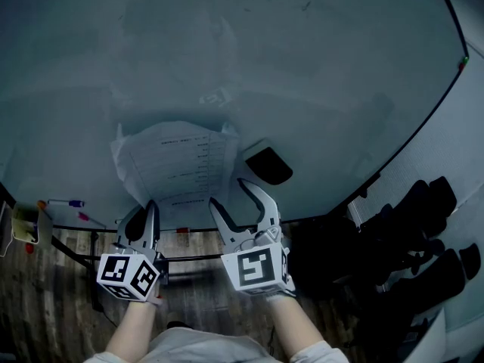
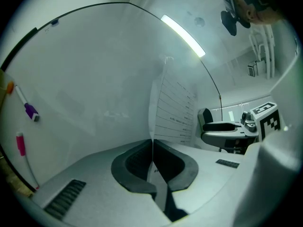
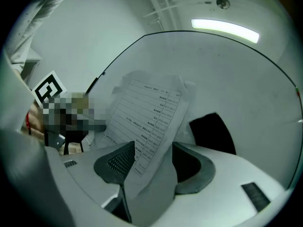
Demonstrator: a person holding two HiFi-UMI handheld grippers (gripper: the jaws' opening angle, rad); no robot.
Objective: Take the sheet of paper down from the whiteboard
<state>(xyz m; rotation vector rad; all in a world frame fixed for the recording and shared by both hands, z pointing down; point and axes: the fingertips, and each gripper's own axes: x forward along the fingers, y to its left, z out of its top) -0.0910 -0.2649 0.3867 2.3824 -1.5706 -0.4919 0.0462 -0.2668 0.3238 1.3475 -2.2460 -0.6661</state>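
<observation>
A printed sheet of paper (image 1: pixel 178 165) hangs crumpled against the whiteboard (image 1: pixel 302 66), its lower part bulging off the surface. My left gripper (image 1: pixel 151 205) is shut on the sheet's lower left edge; in the left gripper view the paper (image 2: pixel 173 108) rises edge-on from the closed jaws of the left gripper (image 2: pixel 152 143). My right gripper (image 1: pixel 229 191) stands open at the sheet's lower right. In the right gripper view the paper (image 3: pixel 151 112) hangs between the wide jaws of the right gripper (image 3: pixel 154 150), lying against the left pad (image 3: pixel 118 162) and clear of the right one.
A black eraser (image 1: pixel 268 165) sticks to the board just right of the sheet. A purple marker (image 1: pixel 74 203) and a pink marker (image 1: pixel 87 218) lie on the board's lower left. Black chairs (image 1: pixel 423 225) stand at the right over a wooden floor (image 1: pixel 45 301).
</observation>
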